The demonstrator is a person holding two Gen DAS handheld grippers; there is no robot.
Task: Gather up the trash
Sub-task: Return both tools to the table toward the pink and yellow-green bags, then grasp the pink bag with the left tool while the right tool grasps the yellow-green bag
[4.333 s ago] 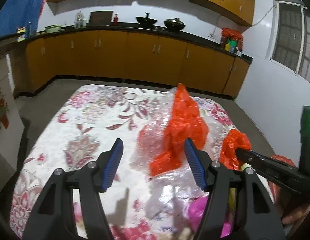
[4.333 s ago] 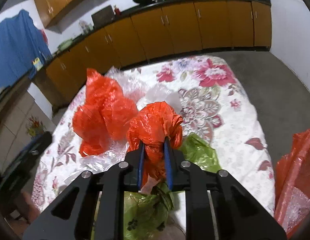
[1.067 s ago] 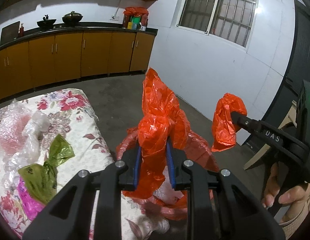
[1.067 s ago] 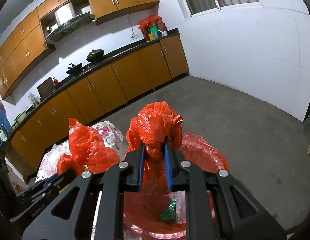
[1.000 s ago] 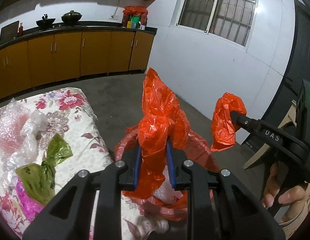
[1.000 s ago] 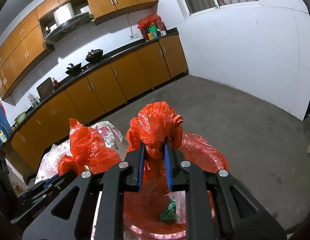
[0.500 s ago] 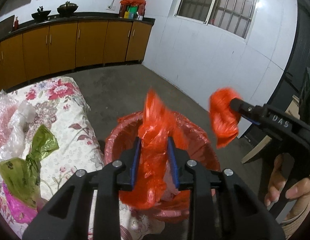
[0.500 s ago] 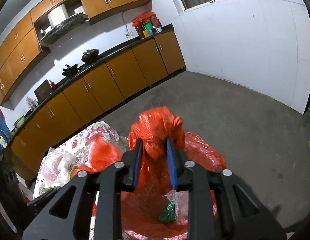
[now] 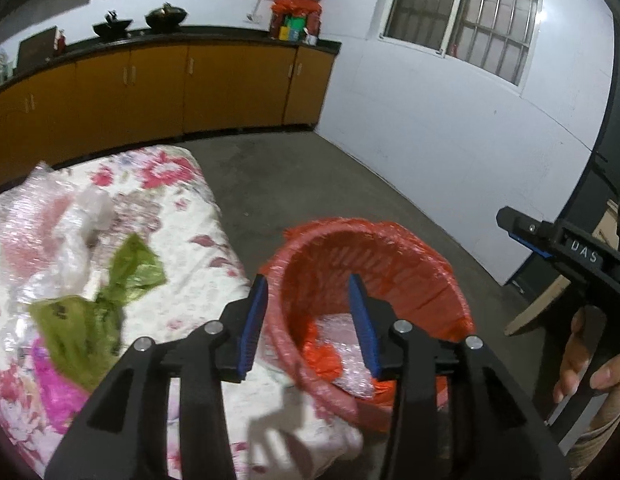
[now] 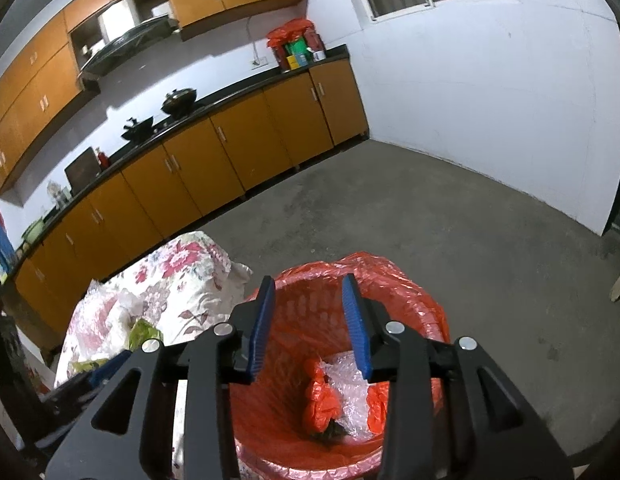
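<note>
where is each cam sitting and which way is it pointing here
Left wrist: on the left gripper, angled down over the red-lined bin and floral cloth; its empty jaws are opening, and the right gripper and a hand show.
Right wrist: on the right gripper, looking down into the bin; its empty jaws are opening.
Shared: bin, cloth, orange cabinets.

Red-lined bin (image 10: 405, 292); white tablecloth (image 9: 198, 248) with pink flowers; green bag (image 9: 110, 292); orange cabinets (image 10: 230, 152); blue gripper pads (image 10: 351, 320)
</note>
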